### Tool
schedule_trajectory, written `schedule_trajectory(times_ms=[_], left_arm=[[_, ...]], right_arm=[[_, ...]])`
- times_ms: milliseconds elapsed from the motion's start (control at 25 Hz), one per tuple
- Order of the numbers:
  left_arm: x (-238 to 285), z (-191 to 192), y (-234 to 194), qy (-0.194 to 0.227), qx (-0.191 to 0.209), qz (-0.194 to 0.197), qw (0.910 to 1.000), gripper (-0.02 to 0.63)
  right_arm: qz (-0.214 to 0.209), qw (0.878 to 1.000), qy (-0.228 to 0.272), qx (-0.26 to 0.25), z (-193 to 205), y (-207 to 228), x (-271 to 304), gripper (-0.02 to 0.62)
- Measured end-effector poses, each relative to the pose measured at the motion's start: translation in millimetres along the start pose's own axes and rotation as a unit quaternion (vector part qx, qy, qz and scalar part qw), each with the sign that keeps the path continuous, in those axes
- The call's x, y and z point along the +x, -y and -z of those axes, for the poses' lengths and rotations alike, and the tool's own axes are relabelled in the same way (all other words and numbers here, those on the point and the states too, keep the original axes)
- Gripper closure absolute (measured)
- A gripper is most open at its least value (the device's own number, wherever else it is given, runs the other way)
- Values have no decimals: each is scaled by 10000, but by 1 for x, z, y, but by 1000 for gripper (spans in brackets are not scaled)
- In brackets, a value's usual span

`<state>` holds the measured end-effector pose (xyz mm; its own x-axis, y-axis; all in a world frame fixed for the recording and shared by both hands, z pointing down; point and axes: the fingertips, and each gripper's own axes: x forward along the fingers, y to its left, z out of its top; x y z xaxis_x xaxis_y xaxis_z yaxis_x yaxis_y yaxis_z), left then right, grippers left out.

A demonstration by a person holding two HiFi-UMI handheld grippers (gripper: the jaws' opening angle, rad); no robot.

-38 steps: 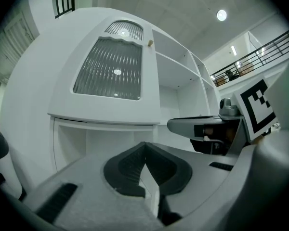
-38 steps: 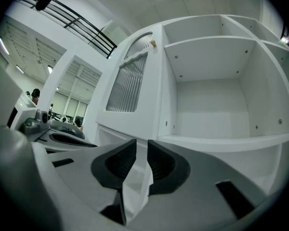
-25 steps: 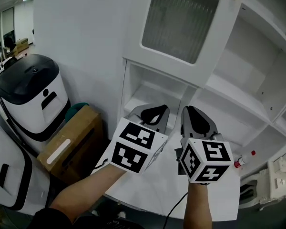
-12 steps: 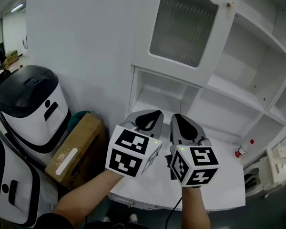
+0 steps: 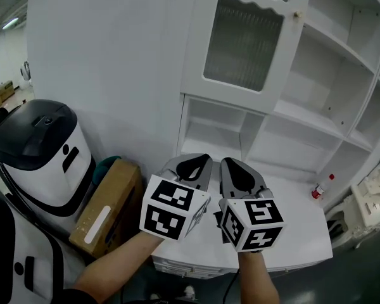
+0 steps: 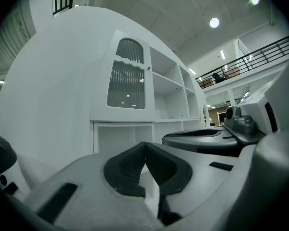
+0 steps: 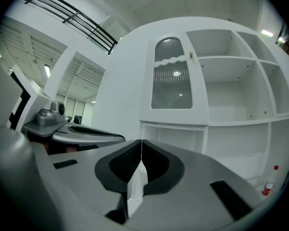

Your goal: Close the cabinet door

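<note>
Fingers of left gripper [image 5: 196, 163] and right gripper [image 5: 235, 168] pressed together, empty: we risk our push glancing off the open cabinet door [image 5: 244, 43].

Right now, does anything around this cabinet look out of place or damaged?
Nothing damaged or spilled. The glass door looks shut. The only stray item is a small red-capped bottle standing alone at the right end of the counter.

Black-topped white machine [image 5: 41, 151], cardboard box [image 5: 107, 211] beside it, red-capped bottle [image 5: 321, 187]
</note>
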<state>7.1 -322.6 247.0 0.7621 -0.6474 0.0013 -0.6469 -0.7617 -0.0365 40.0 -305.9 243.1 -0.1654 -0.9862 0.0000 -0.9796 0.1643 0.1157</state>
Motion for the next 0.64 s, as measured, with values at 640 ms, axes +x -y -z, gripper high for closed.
schedule_trajectory(times_ms=[640], left_arm=[[-30, 8, -4, -26, 0, 256, 9997, 594]], right_arm=[[247, 9997, -80, 14, 5, -30, -16, 574]])
